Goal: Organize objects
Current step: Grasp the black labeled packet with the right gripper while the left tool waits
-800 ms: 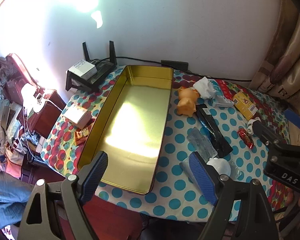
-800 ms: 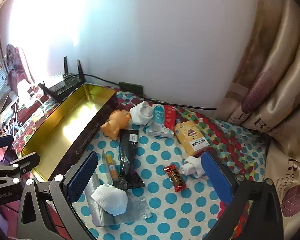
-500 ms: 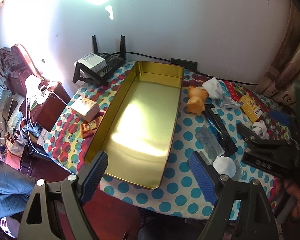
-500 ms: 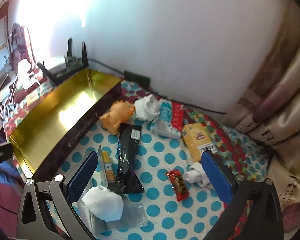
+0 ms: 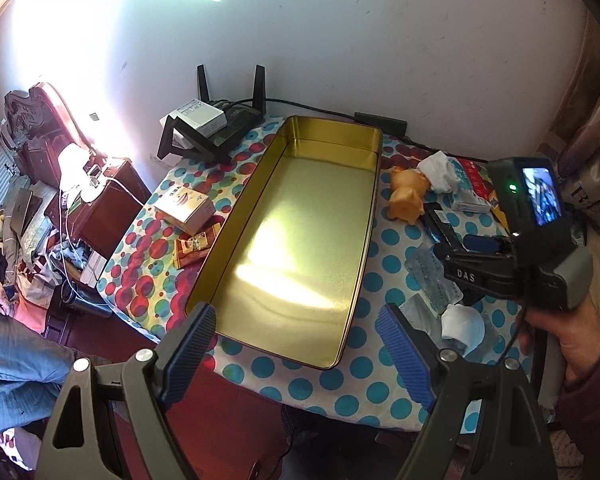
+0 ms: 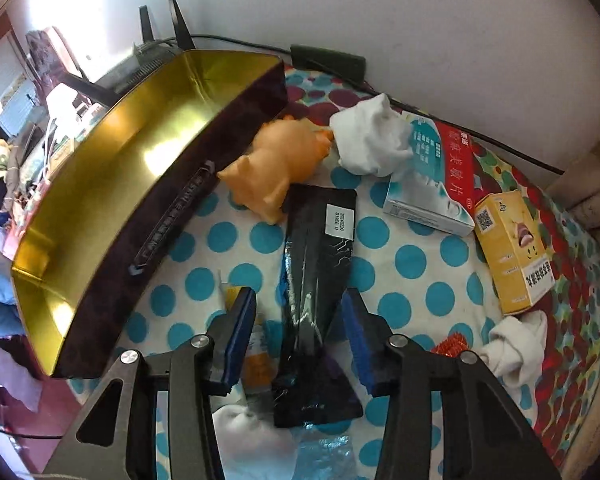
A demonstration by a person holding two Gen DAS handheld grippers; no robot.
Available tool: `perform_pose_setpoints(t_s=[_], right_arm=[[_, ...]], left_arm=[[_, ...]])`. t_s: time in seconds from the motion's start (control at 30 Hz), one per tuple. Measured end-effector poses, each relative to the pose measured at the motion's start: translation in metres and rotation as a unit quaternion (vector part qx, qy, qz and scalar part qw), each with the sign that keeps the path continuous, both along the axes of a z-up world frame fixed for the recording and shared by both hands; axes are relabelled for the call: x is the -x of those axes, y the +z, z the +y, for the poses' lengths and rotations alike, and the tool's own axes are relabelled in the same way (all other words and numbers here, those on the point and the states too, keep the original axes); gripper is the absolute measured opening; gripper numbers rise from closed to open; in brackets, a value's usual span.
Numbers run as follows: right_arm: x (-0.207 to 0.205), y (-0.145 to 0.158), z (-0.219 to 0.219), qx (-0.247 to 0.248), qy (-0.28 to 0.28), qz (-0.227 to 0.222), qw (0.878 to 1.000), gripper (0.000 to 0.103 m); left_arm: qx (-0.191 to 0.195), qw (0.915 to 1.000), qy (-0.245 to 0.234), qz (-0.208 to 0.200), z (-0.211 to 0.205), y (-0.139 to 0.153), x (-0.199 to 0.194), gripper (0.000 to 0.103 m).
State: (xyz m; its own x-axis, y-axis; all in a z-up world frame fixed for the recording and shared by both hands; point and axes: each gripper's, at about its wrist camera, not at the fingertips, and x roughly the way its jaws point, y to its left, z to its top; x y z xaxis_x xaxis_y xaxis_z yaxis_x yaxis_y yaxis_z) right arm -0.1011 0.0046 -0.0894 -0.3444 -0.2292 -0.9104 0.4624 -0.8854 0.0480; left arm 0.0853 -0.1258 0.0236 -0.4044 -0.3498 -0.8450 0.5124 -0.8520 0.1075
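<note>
A long empty gold tin [image 5: 300, 240] lies on the polka-dot table; its dark outer wall shows in the right wrist view [image 6: 172, 216]. My right gripper [image 6: 300, 316] is low over a black foil packet [image 6: 316, 264], one finger on each side of it, jaws partly closed with a gap to the packet. The right gripper also shows in the left wrist view [image 5: 476, 246]. My left gripper [image 5: 296, 344] is open and empty, held above the tin's near end. An orange toy pig [image 6: 276, 168] lies beside the tin.
Right of the tin lie a crumpled white cloth [image 6: 368, 140], a red-teal medicine box [image 6: 432, 172], a yellow box [image 6: 512, 252], a rolled white sock [image 6: 516, 344], a red candy [image 6: 452, 344] and a clear bag [image 5: 432, 276]. A router [image 5: 216, 128] and small boxes [image 5: 186, 208] sit left.
My right gripper has dropped toward the table and narrowed its jaws around the black packet. My left gripper has pulled back and up, so more of the tin shows.
</note>
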Motion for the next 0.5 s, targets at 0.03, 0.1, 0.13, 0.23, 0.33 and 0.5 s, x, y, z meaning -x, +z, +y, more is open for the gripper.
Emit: perform_pose_setpoints(t_s=[0.03,0.1,0.13,0.23,0.33,0.5], right_arm=[[0.002,-0.002,-0.002,-0.005,-0.002,-0.003,1.0,0.043],[0.006,-0.006,-0.004,-0.015,-0.006,-0.006,1.0,0.043],[0.007,-0.008,-0.004,-0.009,-0.01,-0.007,1.0,0.043],[0.011,-0.014,-0.007,-0.018,-0.008,-0.008,1.0,0.045],[0.014,-0.019,-0.01,-0.021,-0.01,-0.009,1.0,0.047],[0.015,-0.021,-0.006,-0.013,-0.018,-0.017,1.0,0.045]], left_arm=[[0.0,1.0,-0.001,-0.001,0.0,0.0,0.0,0.086],[0.002,1.0,0.0,-0.001,0.001,0.0,0.0,0.086],[0.003,1.0,0.001,-0.002,0.001,-0.001,0.001,0.086],[0.003,1.0,0.001,-0.003,0.001,-0.001,0.001,0.086],[0.003,1.0,0.005,-0.003,0.002,-0.001,0.002,0.086],[0.003,0.9999,0.012,-0.005,0.002,-0.002,0.004,0.086]])
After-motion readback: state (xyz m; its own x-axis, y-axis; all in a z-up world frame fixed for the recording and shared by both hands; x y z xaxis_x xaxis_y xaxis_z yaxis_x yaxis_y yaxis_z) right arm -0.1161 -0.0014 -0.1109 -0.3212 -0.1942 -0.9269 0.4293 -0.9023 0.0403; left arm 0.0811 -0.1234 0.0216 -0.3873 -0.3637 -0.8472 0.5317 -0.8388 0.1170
